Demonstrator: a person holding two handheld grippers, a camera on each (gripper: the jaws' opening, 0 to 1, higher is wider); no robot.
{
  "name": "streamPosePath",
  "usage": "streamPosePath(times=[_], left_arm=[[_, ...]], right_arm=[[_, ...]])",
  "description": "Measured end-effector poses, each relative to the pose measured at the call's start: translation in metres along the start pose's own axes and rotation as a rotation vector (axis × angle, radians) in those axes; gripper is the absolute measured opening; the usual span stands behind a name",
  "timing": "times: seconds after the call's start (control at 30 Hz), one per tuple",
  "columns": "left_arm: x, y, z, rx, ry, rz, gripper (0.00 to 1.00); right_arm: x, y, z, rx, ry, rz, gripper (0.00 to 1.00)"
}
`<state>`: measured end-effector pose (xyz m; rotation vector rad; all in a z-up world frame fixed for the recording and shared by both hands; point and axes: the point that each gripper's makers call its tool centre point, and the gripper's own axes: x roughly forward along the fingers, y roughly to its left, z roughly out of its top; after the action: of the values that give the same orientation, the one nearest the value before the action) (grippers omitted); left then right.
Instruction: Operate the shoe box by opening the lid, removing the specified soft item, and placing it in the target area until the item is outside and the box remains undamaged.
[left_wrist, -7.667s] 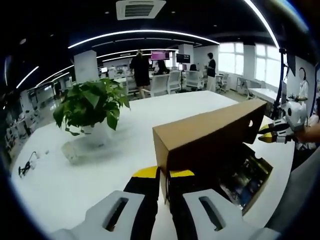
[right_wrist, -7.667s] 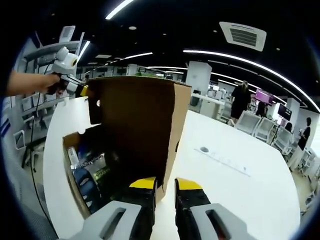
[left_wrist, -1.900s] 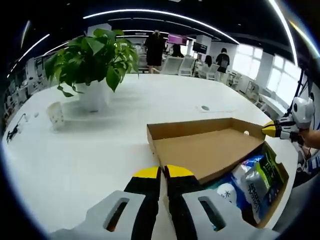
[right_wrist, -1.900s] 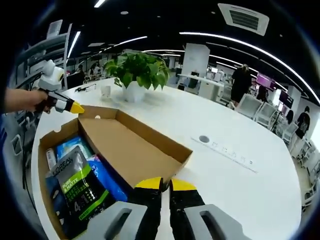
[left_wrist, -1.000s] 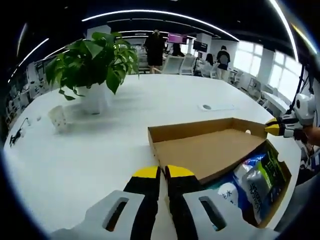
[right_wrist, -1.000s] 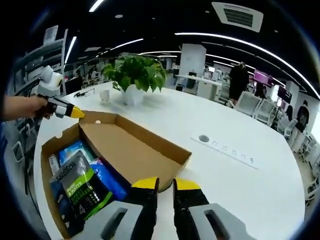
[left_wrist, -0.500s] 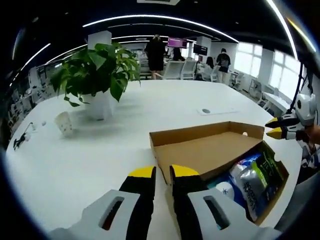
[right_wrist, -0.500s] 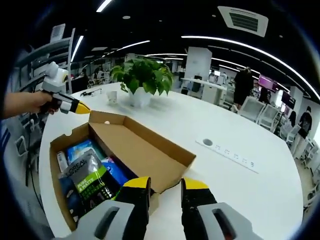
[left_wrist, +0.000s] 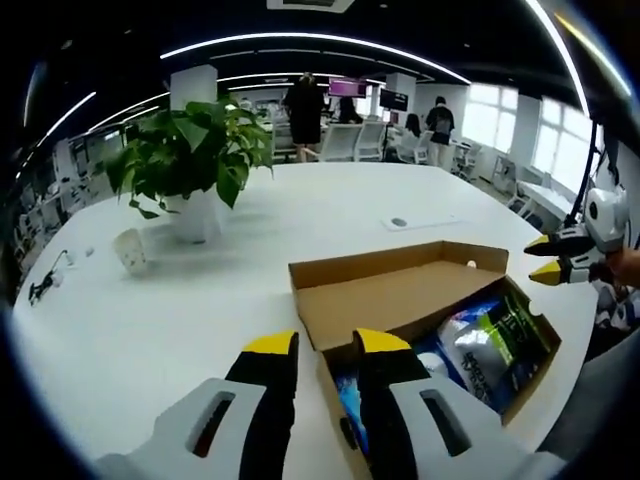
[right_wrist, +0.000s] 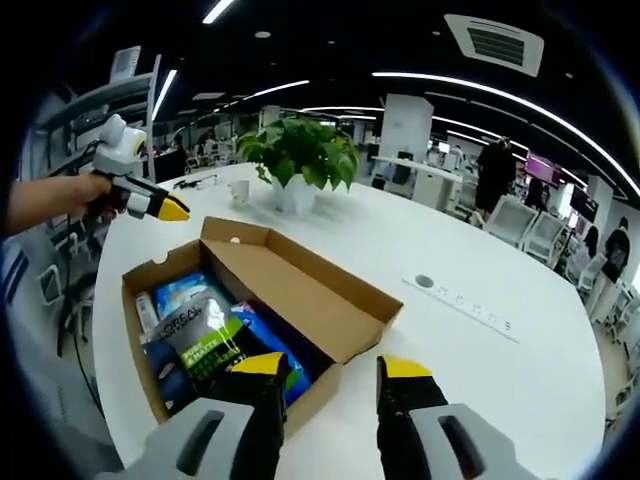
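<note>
- Fingers of the left gripper (left_wrist: 325, 345) and the right gripper (right_wrist: 335, 368) stand spread, gripping nothing.
- Shoe box (right_wrist: 185, 400) rests on the white table (left_wrist: 150, 320), lid (right_wrist: 300, 300) laid back.
- Soft packets (right_wrist: 200, 335) lie inside the box.

My feed is bright and evenly lit. Long ceiling light strips (left_wrist: 300, 40) arc over both views, bent into curves by the fisheye. Ahead and right of my left gripper (left_wrist: 326, 345), the windows (left_wrist: 555, 135) blow out to white. The white table (right_wrist: 520, 370) beyond my right gripper (right_wrist: 335, 367) glares mildly, and shadows on it are soft. Both sets of yellow fingertips look slightly soft up close, and straight lines bow hard toward the edges.
</note>
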<state>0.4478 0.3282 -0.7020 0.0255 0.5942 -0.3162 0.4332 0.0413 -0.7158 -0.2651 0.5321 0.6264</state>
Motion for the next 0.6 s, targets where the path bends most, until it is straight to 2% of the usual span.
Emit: streamPosePath(times=[0.37,0.6], left_arm=[[-0.012,-0.024,0.001,0.028,0.001,-0.047,0.26],[-0.017,-0.038,-0.005,0.037,0.016,-0.07,0.29]], right_arm=[[-0.025,0.021,-0.005,0.01,-0.017,0.047,0.41],[-0.041,0.032,-0.012,0.033,-0.018,0.092,0.44]])
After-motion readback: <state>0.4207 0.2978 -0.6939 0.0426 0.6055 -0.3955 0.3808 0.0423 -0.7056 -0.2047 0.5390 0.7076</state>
